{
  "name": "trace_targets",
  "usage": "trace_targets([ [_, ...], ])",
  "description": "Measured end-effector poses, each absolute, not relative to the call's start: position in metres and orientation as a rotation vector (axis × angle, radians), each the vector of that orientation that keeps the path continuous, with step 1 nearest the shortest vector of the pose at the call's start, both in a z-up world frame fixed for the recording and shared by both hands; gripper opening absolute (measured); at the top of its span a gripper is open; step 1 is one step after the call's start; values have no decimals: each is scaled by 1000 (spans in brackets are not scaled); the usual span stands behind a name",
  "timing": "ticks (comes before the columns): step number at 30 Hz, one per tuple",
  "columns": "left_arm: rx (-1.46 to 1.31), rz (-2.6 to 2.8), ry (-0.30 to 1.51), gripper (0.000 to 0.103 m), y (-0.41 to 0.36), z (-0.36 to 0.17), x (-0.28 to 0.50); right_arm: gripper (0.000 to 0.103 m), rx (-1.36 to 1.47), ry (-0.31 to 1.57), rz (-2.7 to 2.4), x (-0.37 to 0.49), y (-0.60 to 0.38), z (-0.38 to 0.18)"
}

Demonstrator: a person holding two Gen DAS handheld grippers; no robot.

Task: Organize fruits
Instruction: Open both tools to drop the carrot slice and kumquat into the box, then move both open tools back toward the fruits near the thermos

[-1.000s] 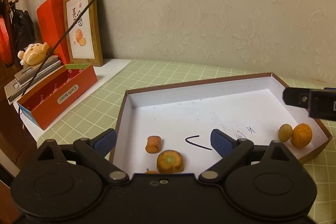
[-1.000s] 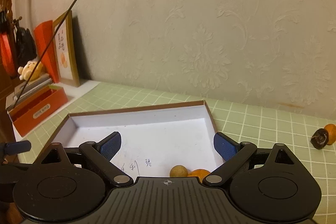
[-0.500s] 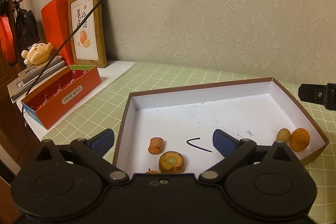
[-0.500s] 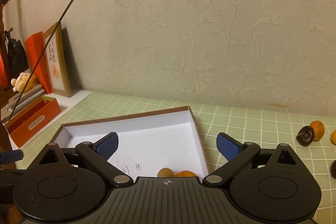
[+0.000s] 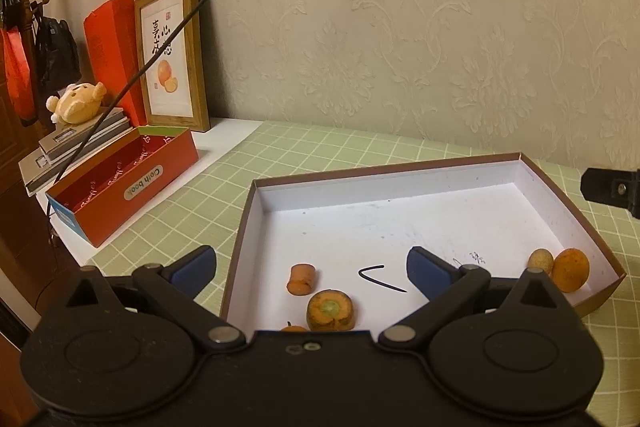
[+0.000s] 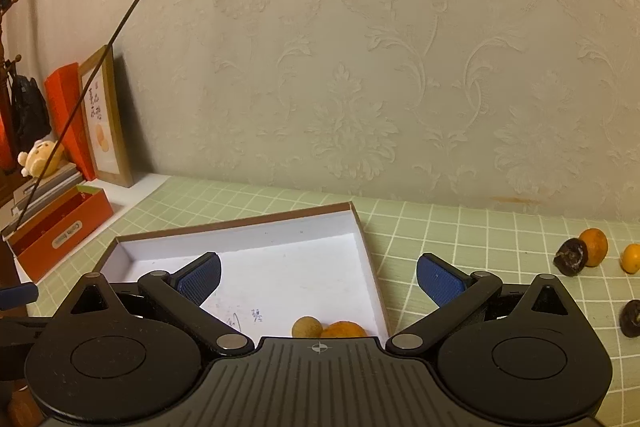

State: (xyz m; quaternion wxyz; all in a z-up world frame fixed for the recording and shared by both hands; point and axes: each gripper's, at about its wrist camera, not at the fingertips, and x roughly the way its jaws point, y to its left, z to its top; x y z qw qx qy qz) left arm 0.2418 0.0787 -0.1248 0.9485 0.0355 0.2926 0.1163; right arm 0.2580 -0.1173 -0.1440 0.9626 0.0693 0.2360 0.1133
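A shallow white-lined box [image 5: 440, 163] lies on the green checked cloth. It holds a carrot piece [image 5: 302, 279], a carrot top slice [image 5: 330, 310], a small tan fruit [image 5: 540, 261] and an orange [image 5: 570, 269]. My left gripper [image 5: 310, 265] hovers open over the box's near left corner, gripping nothing. My right gripper [image 6: 319, 277] hangs over the box's right end [image 6: 360, 223], its jaws opening with nothing between them. Below it lie the tan fruit [image 6: 307, 327] and orange [image 6: 344, 330]. On the cloth to the right lie two oranges [image 6: 594, 247] and two dark fruits [image 6: 571, 257].
A red open carton [image 5: 124, 187], a framed picture [image 5: 172, 55], a plush toy [image 5: 78, 103] on stacked books and a coat rack stand at the left. A dark cable [image 5: 180, 27] slants across. The patterned wall runs close behind the table.
The right gripper has swung to the right: the box slid left in its view and more fruit on the cloth appeared. Its jaws widened. Its finger drew back to the left view's right edge.
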Motion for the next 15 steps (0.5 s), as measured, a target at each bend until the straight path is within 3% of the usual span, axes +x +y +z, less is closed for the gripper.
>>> trace_targets([
  [15,111,204,567,96,60,-111,234,103,152,448,210,241,-137,-134],
])
